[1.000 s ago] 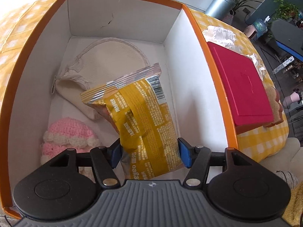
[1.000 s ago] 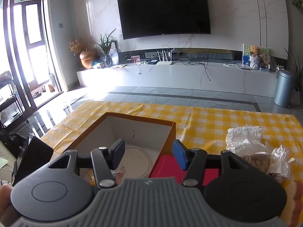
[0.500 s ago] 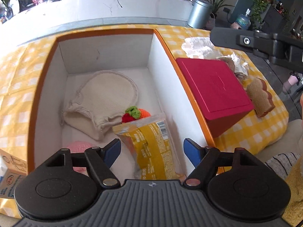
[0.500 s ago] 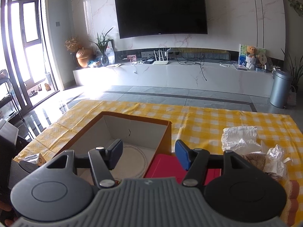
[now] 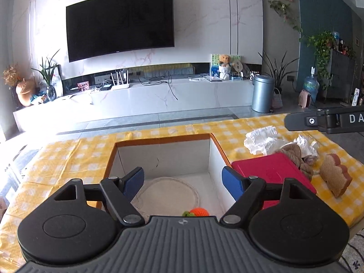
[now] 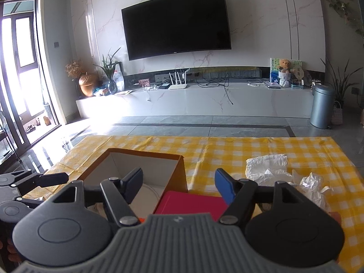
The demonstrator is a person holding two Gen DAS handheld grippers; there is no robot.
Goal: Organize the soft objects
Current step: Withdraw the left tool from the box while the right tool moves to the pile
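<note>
You've let the snack go into the box (image 5: 163,157); your left gripper (image 5: 183,179) is now raised, fingers opening, empty. Right gripper (image 6: 178,187) fingers opening too, empty, above the red lid (image 6: 193,202).

Orange knitted toy (image 5: 199,211) and cream pouch (image 5: 167,193) inside box (image 5: 163,140)
</note>
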